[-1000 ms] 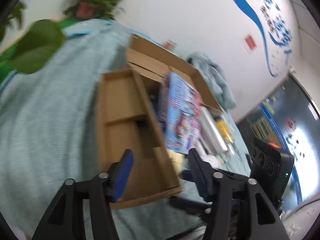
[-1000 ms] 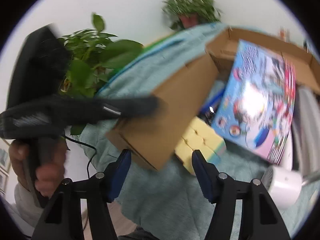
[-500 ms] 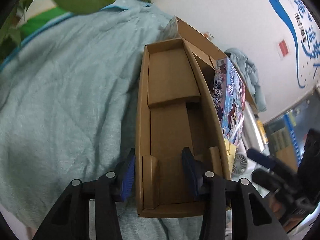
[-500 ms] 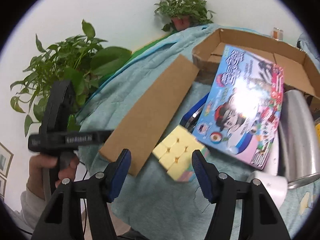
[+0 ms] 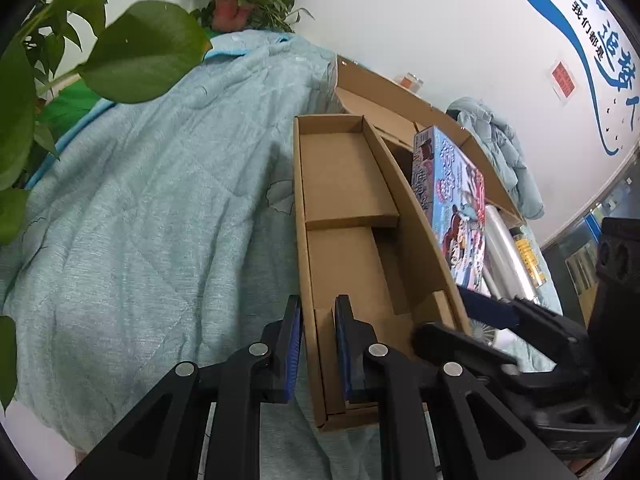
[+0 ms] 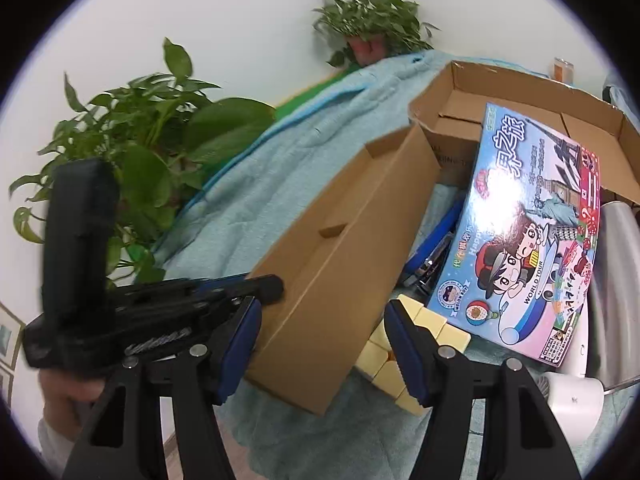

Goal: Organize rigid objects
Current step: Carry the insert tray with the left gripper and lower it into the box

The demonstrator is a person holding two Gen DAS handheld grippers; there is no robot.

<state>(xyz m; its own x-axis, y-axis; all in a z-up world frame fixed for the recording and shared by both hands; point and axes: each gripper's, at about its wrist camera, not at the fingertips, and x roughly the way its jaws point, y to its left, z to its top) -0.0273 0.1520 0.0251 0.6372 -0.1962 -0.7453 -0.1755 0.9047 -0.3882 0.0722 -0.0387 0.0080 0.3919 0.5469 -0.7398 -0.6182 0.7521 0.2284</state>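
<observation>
A long shallow cardboard tray (image 5: 352, 240) lies on the teal blanket; it also shows in the right wrist view (image 6: 340, 264). My left gripper (image 5: 318, 340) is shut on the tray's near left wall. My right gripper (image 6: 324, 340) is open and empty, its fingers either side of the tray's near end. A colourful game box (image 6: 532, 248) leans against the tray's right side; it also shows in the left wrist view (image 5: 452, 196). A pale yellow puzzle cube (image 6: 404, 356) lies beside the tray, partly hidden by my right finger.
A bigger open cardboard box (image 6: 520, 104) stands behind. A silver cylinder (image 5: 504, 248), a small white fan (image 6: 572, 400) and a blue-handled tool (image 6: 436, 240) lie to the right. Potted plants (image 6: 152, 148) stand at the left, and the blanket edge (image 5: 60, 432) is near.
My left gripper has closed on the tray's left wall. The tray's far side has tilted up in the right wrist view, and my right gripper has moved in around its near end.
</observation>
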